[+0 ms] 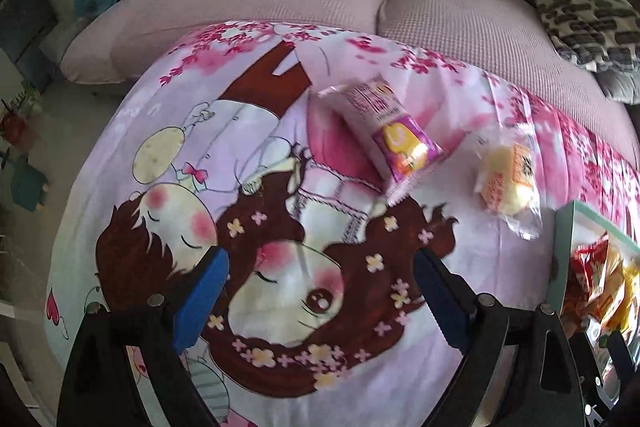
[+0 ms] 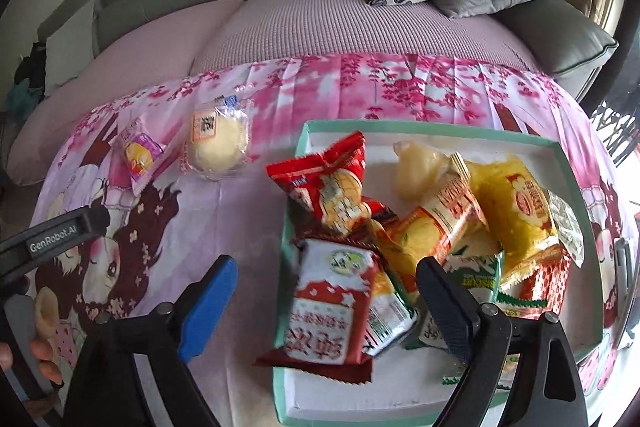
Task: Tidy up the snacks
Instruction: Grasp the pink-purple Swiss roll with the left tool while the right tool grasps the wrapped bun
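Snack packets [image 2: 404, 239]: piled in a shallow green-rimmed box [image 2: 440, 126] on the cartoon-print cloth [image 1: 168, 131]. Loose beside it on the cloth: a purple packet [image 1: 394, 137] and a clear-wrapped bun [image 1: 508, 179]. Left gripper [image 1: 320, 299] and right gripper [image 2: 326, 311]: jaws wide apart, holding nothing.

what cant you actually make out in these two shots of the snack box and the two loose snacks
- Box: left wrist view, cut off by the right edge; only a corner shows.
- Lower packets in the box: right wrist view, covered by the red packet and the right gripper.
- Print on the purple packet and the round bun: left wrist view, motion-blurred.
- Left gripper: open, over bare cloth.
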Available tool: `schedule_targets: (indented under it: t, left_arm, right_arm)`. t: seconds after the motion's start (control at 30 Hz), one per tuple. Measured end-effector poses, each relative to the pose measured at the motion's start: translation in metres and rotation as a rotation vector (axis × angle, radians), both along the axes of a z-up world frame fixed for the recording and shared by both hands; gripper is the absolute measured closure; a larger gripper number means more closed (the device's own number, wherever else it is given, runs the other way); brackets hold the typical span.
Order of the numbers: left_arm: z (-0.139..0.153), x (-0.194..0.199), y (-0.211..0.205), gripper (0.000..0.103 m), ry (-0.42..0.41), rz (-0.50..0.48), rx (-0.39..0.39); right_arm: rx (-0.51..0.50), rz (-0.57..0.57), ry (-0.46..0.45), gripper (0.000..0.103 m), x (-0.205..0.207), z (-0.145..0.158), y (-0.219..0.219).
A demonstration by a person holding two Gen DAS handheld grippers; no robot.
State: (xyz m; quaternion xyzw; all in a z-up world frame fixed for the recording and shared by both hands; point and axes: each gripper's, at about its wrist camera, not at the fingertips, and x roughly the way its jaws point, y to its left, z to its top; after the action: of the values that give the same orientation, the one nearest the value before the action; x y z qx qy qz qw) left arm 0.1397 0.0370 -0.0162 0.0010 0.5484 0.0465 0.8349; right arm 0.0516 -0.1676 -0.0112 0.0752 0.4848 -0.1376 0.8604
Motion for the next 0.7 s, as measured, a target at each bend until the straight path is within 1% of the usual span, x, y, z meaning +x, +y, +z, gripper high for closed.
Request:
schedule_targets:
  t: [0.03, 0.13, 0.17, 0.3, 0.4, 0.5, 0.53, 0.57, 0.63, 0.7]
  left_arm:
    - [0.000, 0.002, 0.002, 0.010, 0.001, 0.004, -0.005]
    - [0.003, 0.020, 0.013, 0.010, 0.008, 0.021, -0.070]
    - [0.003, 0.025, 0.014, 0.010, 0.013, 0.020, -0.080]
    - [0.002, 0.059, 0.015, 0.010, 0.055, -0.009, -0.079]
    - [0.003, 0.083, 0.010, 0.010, 0.081, -0.044, -0.109]
    - [-0.013, 0.104, 0.004, 0.010, 0.182, -0.067, -0.166]
    - [-0.020, 0.111, 0.002, 0.010, 0.206, -0.067, -0.190]
    - [-0.023, 0.113, 0.001, 0.010, 0.214, -0.067, -0.200]
    - [-0.030, 0.119, -0.005, 0.010, 0.219, -0.076, -0.174]
    - [-0.034, 0.123, -0.009, 0.010, 0.216, -0.083, -0.175]
  right_arm:
    - [0.000, -0.001, -0.009, 0.010, 0.003, 0.003, 0.001]
    - [0.012, 0.010, -0.037, 0.010, 0.016, 0.012, 0.004]
    - [0.021, 0.025, -0.047, 0.010, 0.023, 0.017, 0.006]
    - [0.041, 0.084, -0.056, 0.010, 0.060, 0.028, 0.012]
    - [0.081, 0.111, -0.022, 0.010, 0.096, 0.030, 0.014]
    - [0.138, 0.130, 0.049, 0.011, 0.129, 0.016, 0.017]
    - [0.141, 0.131, 0.083, 0.011, 0.139, 0.008, 0.020]
    - [0.140, 0.134, 0.107, 0.011, 0.144, 0.002, 0.022]
    - [0.144, 0.146, 0.147, 0.014, 0.155, -0.012, 0.027]
    - [0.143, 0.153, 0.180, 0.018, 0.163, -0.025, 0.027]
